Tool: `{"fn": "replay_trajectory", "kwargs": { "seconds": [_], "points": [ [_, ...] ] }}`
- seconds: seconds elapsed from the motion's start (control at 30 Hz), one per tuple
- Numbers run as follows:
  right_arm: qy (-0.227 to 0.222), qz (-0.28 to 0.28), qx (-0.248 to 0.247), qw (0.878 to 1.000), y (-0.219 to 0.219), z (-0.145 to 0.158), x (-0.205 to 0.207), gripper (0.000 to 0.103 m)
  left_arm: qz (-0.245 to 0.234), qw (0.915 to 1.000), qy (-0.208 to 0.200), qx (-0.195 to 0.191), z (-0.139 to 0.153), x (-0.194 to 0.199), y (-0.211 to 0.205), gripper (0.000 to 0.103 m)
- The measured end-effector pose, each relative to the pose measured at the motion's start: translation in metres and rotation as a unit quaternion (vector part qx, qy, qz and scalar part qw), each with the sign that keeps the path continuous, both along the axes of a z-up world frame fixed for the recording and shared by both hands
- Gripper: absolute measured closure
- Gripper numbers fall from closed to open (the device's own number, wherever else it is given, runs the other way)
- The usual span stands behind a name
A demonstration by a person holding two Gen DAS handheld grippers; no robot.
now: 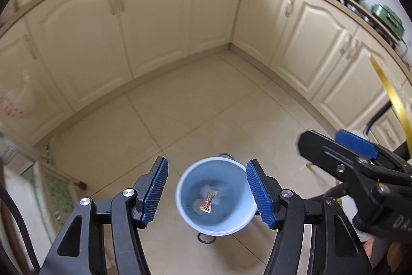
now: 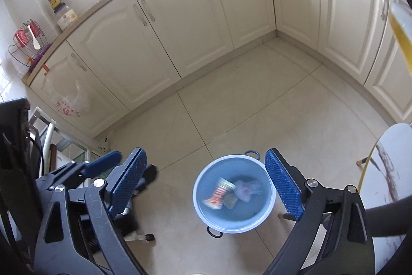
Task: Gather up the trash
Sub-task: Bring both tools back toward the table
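Left gripper [image 1: 207,191]: jaws wide, nothing held, hovering above the blue bin [image 1: 215,196]. Right gripper [image 2: 206,182]: also wide and empty, the bin [image 2: 233,195] showing between its fingers from above.

Bin stands on the floor tiles [image 2: 244,99], near centre, well apart from the far cabinets [image 2: 159,43]. Inside lie a red-and-white wrapper [image 2: 217,196], a pale crumpled piece [image 2: 246,190] and a small brownish scrap [image 2: 231,200] (blurred, can't identify them further).

Judgement: trash looks deposited; no more litter visible on the floor. For any further drop, centre over the rim and release low, so light pieces don't drift out.
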State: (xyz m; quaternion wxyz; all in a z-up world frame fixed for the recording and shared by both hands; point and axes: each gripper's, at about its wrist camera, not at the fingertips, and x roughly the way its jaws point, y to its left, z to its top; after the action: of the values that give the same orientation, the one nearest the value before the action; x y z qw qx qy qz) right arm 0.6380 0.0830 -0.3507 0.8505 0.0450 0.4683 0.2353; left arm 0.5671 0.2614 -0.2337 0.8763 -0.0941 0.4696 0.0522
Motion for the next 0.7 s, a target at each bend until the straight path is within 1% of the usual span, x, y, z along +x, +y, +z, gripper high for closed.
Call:
{"fn": "replay_trajectory", "kwargs": {
  "seconds": [0.13, 0.23, 0.33, 0.37, 0.4, 0.47, 0.5, 0.57, 0.6, 0.67, 0.7],
  "points": [
    [-0.021, 0.009, 0.006, 1.000, 0.004, 0.028, -0.019, 0.009, 0.035, 0.9985, -0.028, 0.030, 0.033, -0.023, 0.011, 0.044],
    [-0.051, 0.024, 0.009, 0.998, 0.009, 0.060, -0.043, 0.009, 0.049, 0.9956, -0.063, 0.048, 0.065, -0.046, 0.008, 0.042],
    [-0.110, 0.032, -0.001, 0.993, 0.006, 0.100, -0.076, 0.009, 0.053, 0.9907, -0.103, 0.071, 0.098, -0.071, -0.008, 0.034],
    [-0.134, 0.029, -0.009, 0.991, 0.002, 0.115, -0.089, 0.009, 0.050, 0.9880, -0.123, 0.079, 0.111, -0.080, -0.015, 0.032],
    [-0.162, 0.023, -0.016, 0.986, -0.006, 0.132, -0.103, 0.009, 0.048, 0.9856, -0.139, 0.084, 0.122, -0.090, -0.023, 0.031],
    [-0.196, 0.013, -0.009, 0.981, -0.022, 0.164, -0.128, 0.008, 0.040, 0.9813, -0.165, 0.092, 0.142, -0.106, -0.041, 0.028],
    [-0.211, 0.007, -0.008, 0.977, -0.031, 0.178, -0.141, 0.005, 0.034, 0.9784, -0.182, 0.091, 0.155, -0.115, -0.053, 0.027],
    [-0.247, -0.011, -0.017, 0.969, -0.054, 0.203, -0.169, 0.002, 0.017, 0.9732, -0.212, 0.089, 0.172, -0.134, -0.082, 0.020],
    [-0.264, -0.023, -0.024, 0.964, -0.066, 0.216, -0.184, 0.000, 0.009, 0.9705, -0.224, 0.090, 0.179, -0.145, -0.093, 0.019],
    [-0.282, -0.044, -0.019, 0.958, -0.095, 0.238, -0.210, 0.000, -0.009, 0.9627, -0.254, 0.094, 0.196, -0.165, -0.120, 0.011],
    [-0.291, -0.056, -0.014, 0.955, -0.112, 0.249, -0.223, 0.000, -0.017, 0.9598, -0.263, 0.096, 0.203, -0.175, -0.133, 0.010]
  ]
}}
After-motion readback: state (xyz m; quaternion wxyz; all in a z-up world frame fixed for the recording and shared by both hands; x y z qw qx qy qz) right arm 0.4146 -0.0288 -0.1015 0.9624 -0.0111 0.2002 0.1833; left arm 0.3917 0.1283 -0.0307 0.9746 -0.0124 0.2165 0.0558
